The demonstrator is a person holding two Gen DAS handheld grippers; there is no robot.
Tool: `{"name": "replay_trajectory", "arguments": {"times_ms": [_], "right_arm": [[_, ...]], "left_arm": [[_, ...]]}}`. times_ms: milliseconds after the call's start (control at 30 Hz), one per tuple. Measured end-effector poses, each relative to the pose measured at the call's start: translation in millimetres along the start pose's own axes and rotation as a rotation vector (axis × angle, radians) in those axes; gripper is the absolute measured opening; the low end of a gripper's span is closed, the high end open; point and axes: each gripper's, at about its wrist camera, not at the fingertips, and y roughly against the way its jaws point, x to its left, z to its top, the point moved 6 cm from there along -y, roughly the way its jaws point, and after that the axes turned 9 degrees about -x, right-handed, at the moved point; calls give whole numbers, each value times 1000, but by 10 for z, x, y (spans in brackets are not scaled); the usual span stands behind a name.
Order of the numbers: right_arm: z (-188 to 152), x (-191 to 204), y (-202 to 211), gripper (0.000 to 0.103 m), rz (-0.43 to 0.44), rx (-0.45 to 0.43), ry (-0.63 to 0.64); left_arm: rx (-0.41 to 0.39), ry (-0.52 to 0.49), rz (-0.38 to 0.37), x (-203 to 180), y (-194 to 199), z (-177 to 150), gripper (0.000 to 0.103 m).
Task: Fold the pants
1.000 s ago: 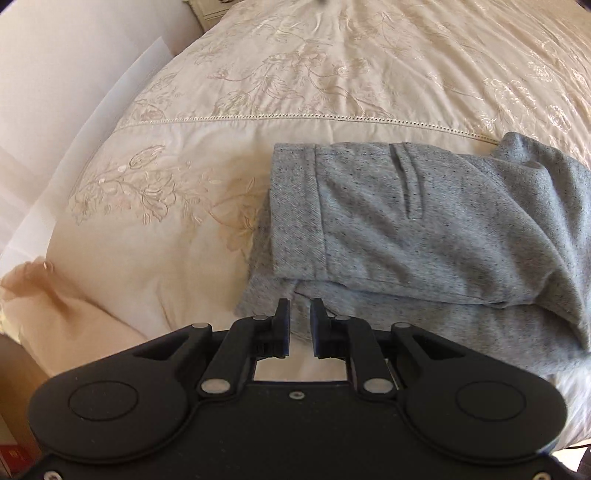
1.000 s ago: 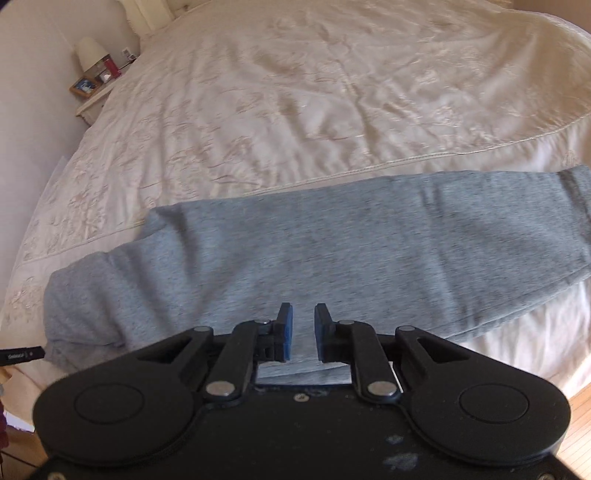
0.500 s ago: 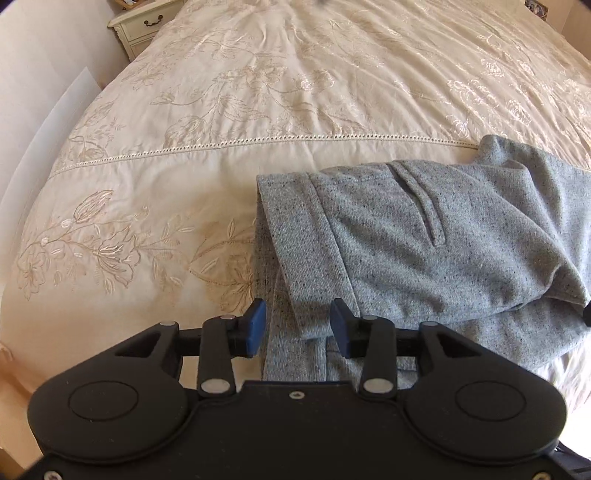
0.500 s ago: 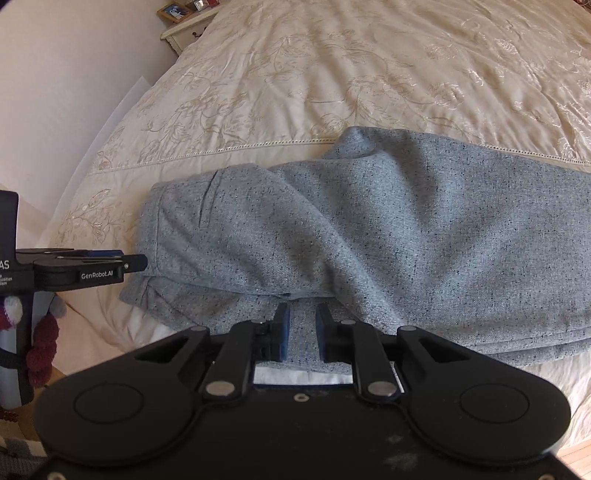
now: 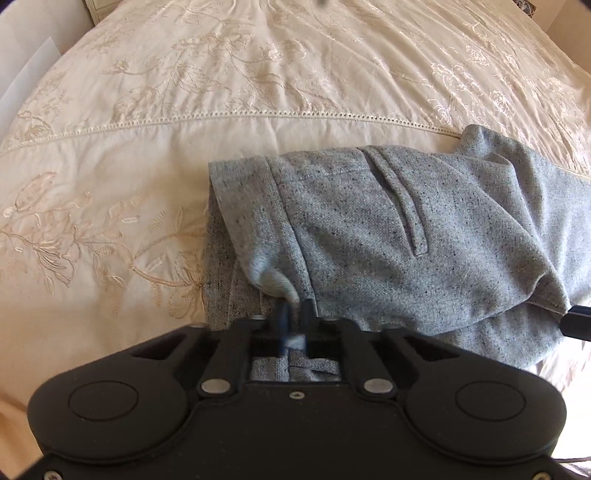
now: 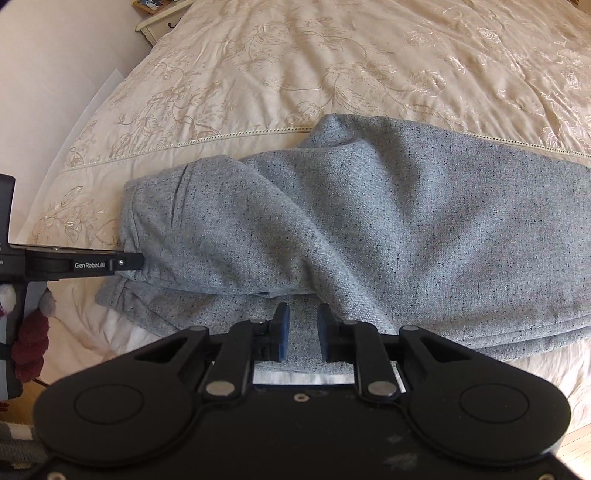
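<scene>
Notably, only the left view showed the left gripper [image 5: 294,320] pinching the pants [image 5: 424,236] waistband; right gripper [image 6: 300,328] opening, unclamped, over their near edge; bedspread [image 6: 332,66] beyond.

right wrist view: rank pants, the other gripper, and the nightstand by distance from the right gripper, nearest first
1. pants: directly under and ahead of the right gripper, grey cloth between its opening fingers.
2. left gripper: far left, tip at the waistband edge.
3. nightstand: top left, beyond the bedspread.
</scene>
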Motion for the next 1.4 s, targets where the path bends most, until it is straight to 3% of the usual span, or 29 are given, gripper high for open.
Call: {"name": "replay_trajectory", "arguments": {"times_ms": [200,333,500,633,767,1100,1133,1167,1400], "right_arm": [[-16,1,95,22,-36,-33,67],[-59,-2,104,25,-35,-34,86],[-165,109,52,27,-25,-19,181],[-176,285,51,28,-53,-73,337],[-217,485,16,29,-1,-82,447],[-232,846,-353,28,-7,-106,701],[-220,854,-363,14,0,-105,709],[-182,856,-353,11,10,-97,696],[-62,809,185,11,97,-102,573]], "left_arm": [[-75,39,-10,106,464,287,5],[-80,78,-41,291,703,473,5],[-67,90,-65,314,729,520,5],[-64,78,-51,247,696,505,5],[-66,80,-48,232,695,530,5],[-60,115,-60,256,672,605,5],[-59,117,-61,253,672,612,5],[-61,119,-61,252,685,620,5],[-78,126,-76,274,1062,502,6]]}}
